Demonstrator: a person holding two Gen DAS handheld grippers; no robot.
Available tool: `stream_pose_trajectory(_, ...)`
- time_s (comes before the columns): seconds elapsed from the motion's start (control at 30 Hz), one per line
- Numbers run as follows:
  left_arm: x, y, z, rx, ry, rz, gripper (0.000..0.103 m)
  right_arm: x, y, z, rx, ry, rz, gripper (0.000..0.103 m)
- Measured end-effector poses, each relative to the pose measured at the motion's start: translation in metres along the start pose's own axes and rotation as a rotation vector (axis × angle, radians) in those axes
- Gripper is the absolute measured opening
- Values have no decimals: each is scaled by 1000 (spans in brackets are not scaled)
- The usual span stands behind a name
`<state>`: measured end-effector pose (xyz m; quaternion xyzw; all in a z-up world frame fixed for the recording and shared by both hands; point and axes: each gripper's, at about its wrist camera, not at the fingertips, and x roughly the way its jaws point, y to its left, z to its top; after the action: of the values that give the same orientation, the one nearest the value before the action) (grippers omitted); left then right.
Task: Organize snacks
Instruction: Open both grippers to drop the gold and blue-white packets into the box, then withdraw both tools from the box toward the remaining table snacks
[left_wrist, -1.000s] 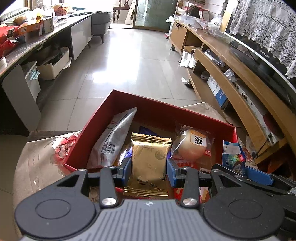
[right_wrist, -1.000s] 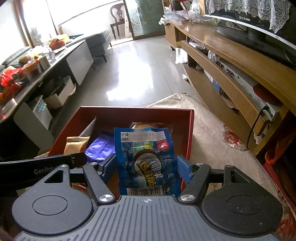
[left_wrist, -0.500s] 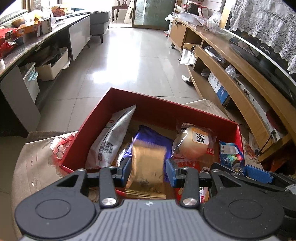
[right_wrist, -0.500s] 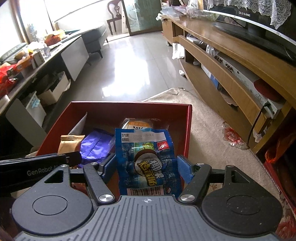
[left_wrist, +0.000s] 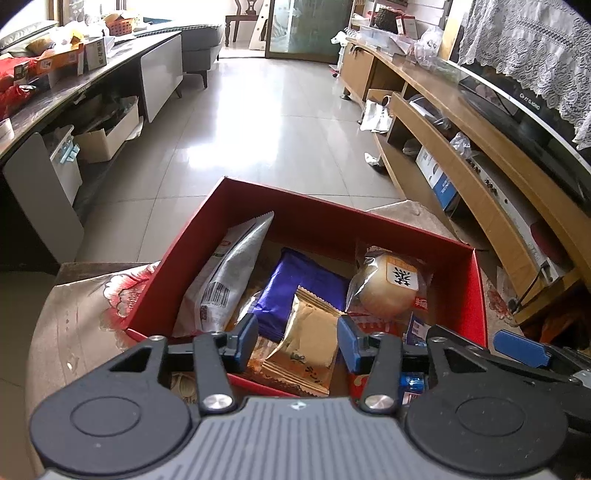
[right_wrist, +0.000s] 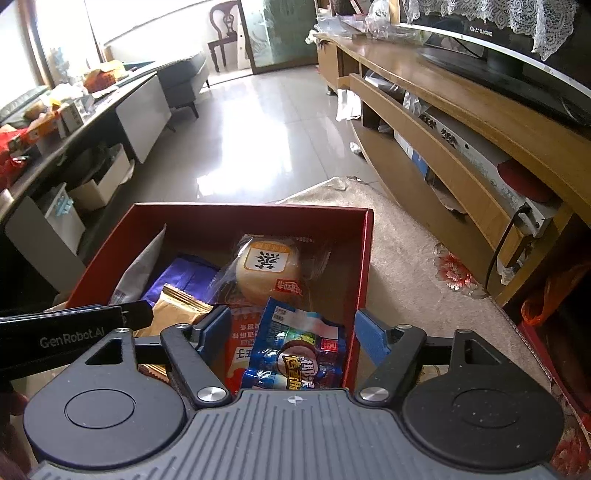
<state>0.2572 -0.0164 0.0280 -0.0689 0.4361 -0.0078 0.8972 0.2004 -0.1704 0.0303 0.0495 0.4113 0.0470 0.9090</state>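
Pale glossy floor tiles stretch away behind the red box, with a long wooden TV cabinet running along its right side and a dark low table heaped with clutter off to its left. That box sits on a tabletop covered by a beige cloth with red flowers, and it is my landmark for everything else.

My left hand-held gripper hangs over the near edge of the box, its jaws opening. Between them lies a gold snack packet, tilted, resting on other packets at the near side of the box; the blue pads stand just clear of its edges, so I am not gripping it. Just beyond it lies a purple packet. A silver-grey bag leans against the left wall of the box, and a wrapped round bun sits towards the far right corner.

My right hand-held gripper hovers over the near right corner of the box, jaws opening as well. A blue snack bag lies between them inside the box, crumpled, next to a red-and-white packet on its left; I see a gap between the pads and the bag on both sides, so nothing is held there either. The bun lies just beyond that bag, near the middle of the box.
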Motion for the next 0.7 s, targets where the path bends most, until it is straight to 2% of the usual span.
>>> stream_pose_trajectory(0.7,-10,2,-7,5,-7,10,49,-8,3,-5,-6,-7,-13,80)
